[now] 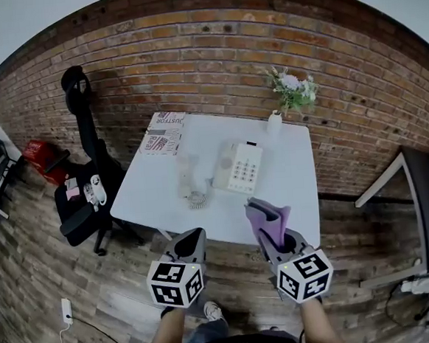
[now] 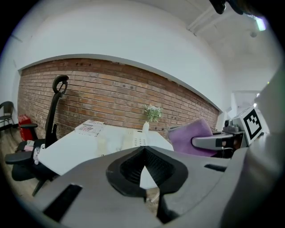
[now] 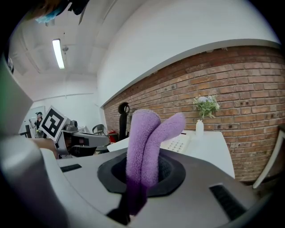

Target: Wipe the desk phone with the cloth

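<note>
R tongs [image 1: 260, 209] pinch cloth [image 1: 270, 223] upright, prob. ready to wipe phone [image 1: 238, 166] mid-frame on table [image 1: 294, 198]; L tongs [image 1: 194, 237] pressed together, empty, alongside.

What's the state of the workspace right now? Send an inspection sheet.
Surface: white square table, mostly bare.
Job's things: cream push-button desk phone on table, handset lying beside it; purple terry cloth in right hand-held gripper.
Clutter: printed booklet at far-left corner; white vase of flowers at far edge.
Grippers: left hand-held gripper shut, empty; right shut on cloth; both short of table.
Cables: coiled handset cord; white plug-in cable on floor.
Surroundings: red brick wall, black office chair, wooden floor.
</note>
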### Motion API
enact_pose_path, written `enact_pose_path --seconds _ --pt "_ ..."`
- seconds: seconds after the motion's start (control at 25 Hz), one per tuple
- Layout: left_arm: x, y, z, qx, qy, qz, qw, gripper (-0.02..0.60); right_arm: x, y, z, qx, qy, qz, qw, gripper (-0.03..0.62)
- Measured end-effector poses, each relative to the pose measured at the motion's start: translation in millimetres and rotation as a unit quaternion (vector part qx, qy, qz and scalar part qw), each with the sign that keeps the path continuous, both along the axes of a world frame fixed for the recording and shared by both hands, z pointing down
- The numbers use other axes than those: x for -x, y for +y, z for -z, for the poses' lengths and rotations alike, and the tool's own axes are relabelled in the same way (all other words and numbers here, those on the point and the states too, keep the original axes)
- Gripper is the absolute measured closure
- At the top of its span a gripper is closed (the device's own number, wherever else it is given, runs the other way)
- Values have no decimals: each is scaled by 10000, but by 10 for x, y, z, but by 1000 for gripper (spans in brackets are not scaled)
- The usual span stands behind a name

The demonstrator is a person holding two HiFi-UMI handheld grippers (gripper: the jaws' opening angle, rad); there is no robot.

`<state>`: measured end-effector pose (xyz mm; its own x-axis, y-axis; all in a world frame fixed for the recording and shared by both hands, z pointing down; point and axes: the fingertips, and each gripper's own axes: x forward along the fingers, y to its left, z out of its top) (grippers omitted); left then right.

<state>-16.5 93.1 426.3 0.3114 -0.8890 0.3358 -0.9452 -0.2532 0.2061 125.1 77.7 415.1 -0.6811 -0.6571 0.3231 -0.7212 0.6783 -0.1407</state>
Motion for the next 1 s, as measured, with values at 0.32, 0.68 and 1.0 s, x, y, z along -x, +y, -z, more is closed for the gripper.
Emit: enact_pose_path --seconds 0.32,0.68,1.0 --pt "306 -361 -27 22 157 -482 9987 577 305 -251 -12 66 145 -389 9991 549" --pt "393 -729 -86 38 198 -786 9967 577 370 -710 15 -124 525 -550 9970 548" --pt "425 -1276 -234 171 170 -885 9958 577 274 -1506 -45 -268 825 -657 9941 549"
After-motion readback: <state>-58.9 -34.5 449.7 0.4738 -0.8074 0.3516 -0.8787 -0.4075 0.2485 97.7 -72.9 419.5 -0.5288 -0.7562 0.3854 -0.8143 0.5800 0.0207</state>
